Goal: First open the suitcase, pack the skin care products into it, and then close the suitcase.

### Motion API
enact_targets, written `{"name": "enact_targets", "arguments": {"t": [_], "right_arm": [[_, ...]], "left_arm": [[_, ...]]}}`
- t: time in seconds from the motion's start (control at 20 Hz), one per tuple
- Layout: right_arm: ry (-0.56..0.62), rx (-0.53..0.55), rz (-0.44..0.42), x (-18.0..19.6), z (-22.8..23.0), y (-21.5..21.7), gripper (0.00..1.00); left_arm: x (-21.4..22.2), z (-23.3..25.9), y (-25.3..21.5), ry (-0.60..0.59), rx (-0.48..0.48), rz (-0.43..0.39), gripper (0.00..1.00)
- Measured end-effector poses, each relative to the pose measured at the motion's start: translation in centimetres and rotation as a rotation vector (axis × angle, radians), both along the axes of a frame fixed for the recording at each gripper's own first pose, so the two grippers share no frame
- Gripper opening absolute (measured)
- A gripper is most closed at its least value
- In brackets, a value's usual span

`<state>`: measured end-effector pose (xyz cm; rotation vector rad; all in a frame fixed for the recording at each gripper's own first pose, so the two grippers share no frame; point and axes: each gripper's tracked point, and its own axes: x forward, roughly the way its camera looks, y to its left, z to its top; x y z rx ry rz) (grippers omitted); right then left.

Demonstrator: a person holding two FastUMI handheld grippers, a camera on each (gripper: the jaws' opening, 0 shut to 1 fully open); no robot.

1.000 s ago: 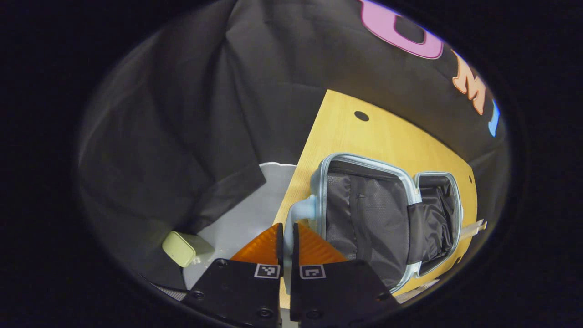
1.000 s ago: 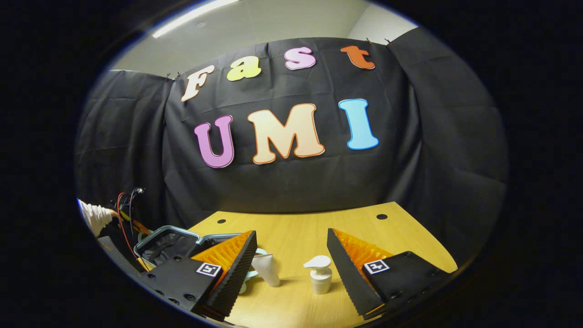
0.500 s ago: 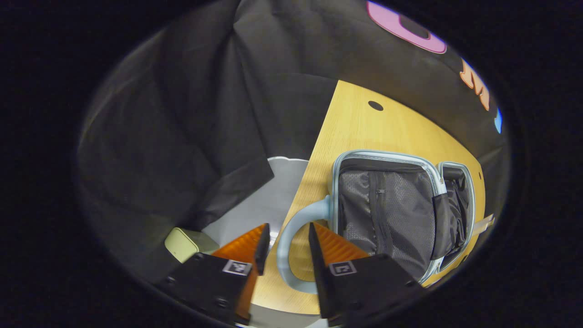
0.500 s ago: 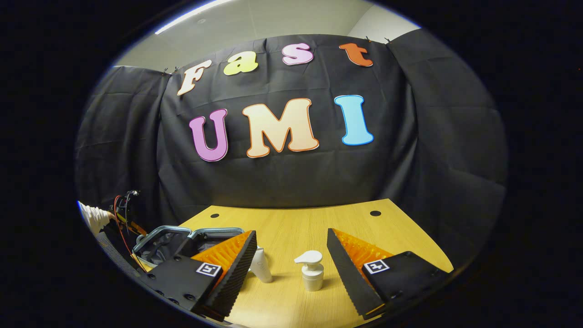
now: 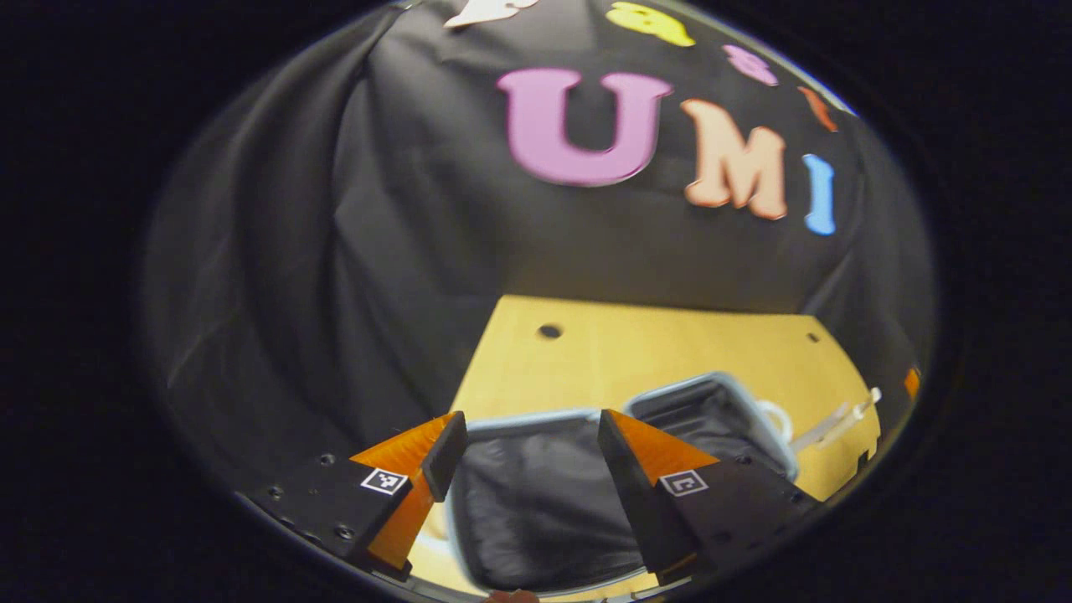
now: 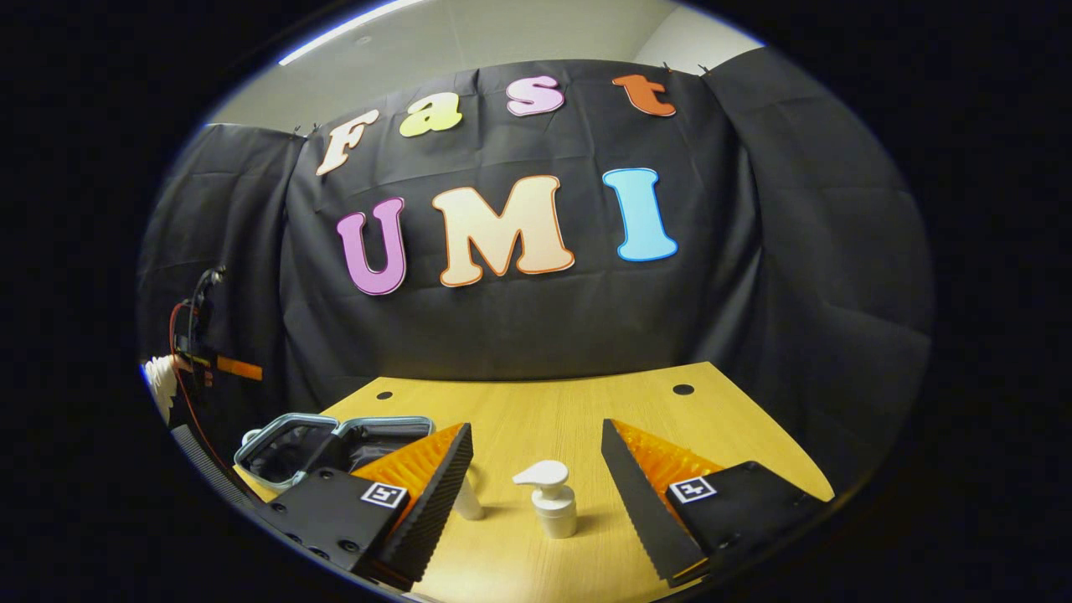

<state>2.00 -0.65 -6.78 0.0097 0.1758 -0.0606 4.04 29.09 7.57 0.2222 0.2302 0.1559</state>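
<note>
Both sets of jaws stand released and hold nothing: the left gripper (image 5: 523, 440) hangs over the open suitcase (image 5: 536, 502), the right gripper (image 6: 536, 456) is lined up on the pump bottle (image 6: 548, 501). The suitcase lies flat at the left end of the table (image 6: 578, 419), both lined halves exposed; the pump bottle stands upright on the wood between the right fingers, untouched, and a white tube (image 6: 466, 501) stands just beside the inner finger, partly hidden. Risks as judged: the bottle is narrow and top-heavy, so an off-centre close could tip it; the inner finger could knock the neighbouring tube over; a grip on the pump head rather than the body may slip in transit
</note>
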Motion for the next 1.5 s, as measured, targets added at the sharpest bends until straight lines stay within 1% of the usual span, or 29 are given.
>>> {"name": "enact_targets", "arguments": {"t": [0.05,0.15,0.25,0.5,0.6,0.7,0.85,1.1,1.25,1.4,1.45,1.5], "right_arm": [[0.003,0.0,0.005,0.2,-0.2,-0.1,0.97],[0.012,-0.003,0.02,0.5,-0.7,-0.3,0.97],[0.023,-0.01,0.033,1.0,-1.3,-0.4,0.97],[0.056,-0.027,0.061,2.1,-3.4,-0.6,0.97],[0.078,-0.024,0.072,2.8,-4.6,-0.6,0.97],[0.095,-0.028,0.078,3.1,-5.6,-0.5,0.97],[0.113,-0.029,0.082,3.3,-6.8,-0.6,0.97],[0.139,-0.023,0.069,3.3,-8.2,-1.6,0.97],[0.154,0.003,0.07,3.3,-9.1,-2.0,0.97],[0.172,0.002,0.078,3.2,-10.0,-2.6,0.97],[0.18,0.001,0.083,3.2,-10.3,-2.7,0.97],[0.186,0.001,0.088,3.2,-10.7,-2.9,0.97]], "left_arm": [[0.6,0.7,-4.0,-0.045,-0.002,-0.064,0.93],[1.9,0.4,-11.0,-0.11,-0.037,-0.185,0.95],[3.1,-0.4,-17.1,-0.147,-0.078,-0.276,0.95],[4.6,-6.5,-29.7,-0.101,-0.214,-0.469,0.95],[5.2,-9.2,-33.4,-0.07,-0.261,-0.524,0.95],[6.1,-12.6,-35.2,-0.022,-0.256,-0.525,0.95],[7.3,-17.1,-35.8,0.048,-0.255,-0.511,0.95],[8.7,-22.5,-34.5,0.108,-0.248,-0.418,0.96],[9.4,-25.2,-34.3,0.147,-0.27,-0.364,0.96],[10.2,-27.6,-33.7,0.177,-0.289,-0.295,0.93],[10.3,-28.2,-33.1,0.182,-0.283,-0.264,0.82],[10.6,-28.2,-32.8,0.174,-0.271,-0.257,0.84]]}}
